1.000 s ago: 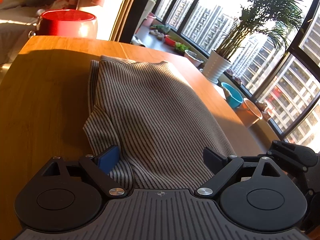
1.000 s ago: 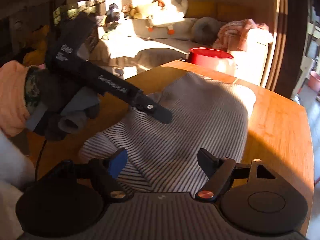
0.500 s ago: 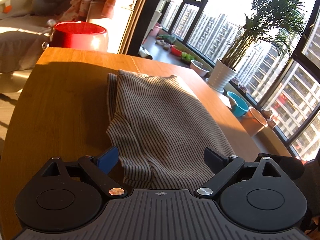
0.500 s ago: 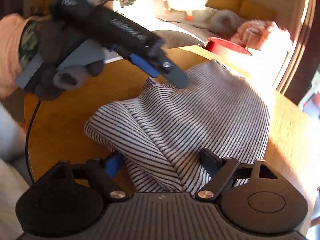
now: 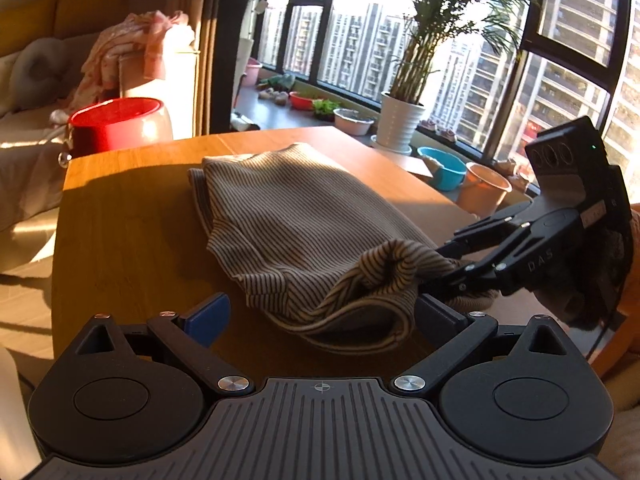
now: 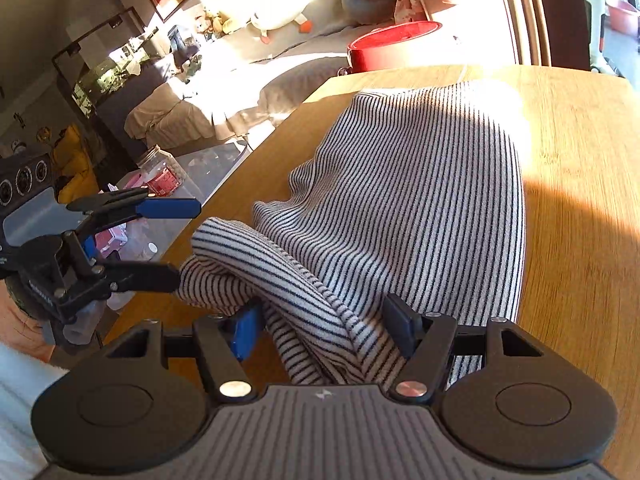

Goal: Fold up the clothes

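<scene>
Right wrist view: your right gripper (image 6: pixel 324 330) is now bunching the near hem of the striped knit garment (image 6: pixel 420 184) between half-closed fingers, lifting it off the wooden table (image 6: pixel 580 240); your left gripper (image 6: pixel 176 240), splayed empty at nine o'clock, is backing away; a fold is starting.

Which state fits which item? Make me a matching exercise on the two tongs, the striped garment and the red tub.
Items:
1. left tongs
2. right tongs
3. striped garment
4. red tub

States:
A. stands beyond the far edge of the table
B. open, holding nothing
C. closed on a bunched fold
D. mostly lying flat, near end raised

Pairs: 1-B, 2-C, 3-D, 4-A
</scene>
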`<state>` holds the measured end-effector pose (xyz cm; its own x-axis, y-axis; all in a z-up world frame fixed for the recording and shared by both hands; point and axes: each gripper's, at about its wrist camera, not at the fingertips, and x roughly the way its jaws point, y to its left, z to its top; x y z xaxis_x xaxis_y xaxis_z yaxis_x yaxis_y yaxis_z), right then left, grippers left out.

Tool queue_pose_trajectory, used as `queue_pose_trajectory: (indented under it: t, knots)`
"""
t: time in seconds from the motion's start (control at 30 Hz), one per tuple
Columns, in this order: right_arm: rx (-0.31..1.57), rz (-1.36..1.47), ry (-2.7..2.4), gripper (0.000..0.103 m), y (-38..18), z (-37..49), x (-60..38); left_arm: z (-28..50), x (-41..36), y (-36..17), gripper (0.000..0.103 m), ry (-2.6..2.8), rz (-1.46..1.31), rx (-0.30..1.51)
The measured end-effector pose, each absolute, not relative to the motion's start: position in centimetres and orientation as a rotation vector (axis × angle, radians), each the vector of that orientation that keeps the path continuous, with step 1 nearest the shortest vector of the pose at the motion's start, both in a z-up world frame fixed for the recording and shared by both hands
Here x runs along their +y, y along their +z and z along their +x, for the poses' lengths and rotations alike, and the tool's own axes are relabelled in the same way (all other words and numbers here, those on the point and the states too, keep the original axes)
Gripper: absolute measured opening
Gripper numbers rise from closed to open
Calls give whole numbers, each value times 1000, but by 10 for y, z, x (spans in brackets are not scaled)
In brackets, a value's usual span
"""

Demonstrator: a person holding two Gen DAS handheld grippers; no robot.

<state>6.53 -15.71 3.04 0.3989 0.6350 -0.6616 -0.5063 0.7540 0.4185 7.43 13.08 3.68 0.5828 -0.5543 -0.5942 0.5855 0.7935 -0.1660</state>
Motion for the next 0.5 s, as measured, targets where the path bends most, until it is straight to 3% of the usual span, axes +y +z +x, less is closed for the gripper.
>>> queue_pose_trajectory:
  t: [0.17,0.5]
  knots:
    - [926,237,735,65,21,91,-157,64,109,27,102,-717,188,645]
    - [896,129,756,63,30,82,-150,76,45,1,102,-828,393,511]
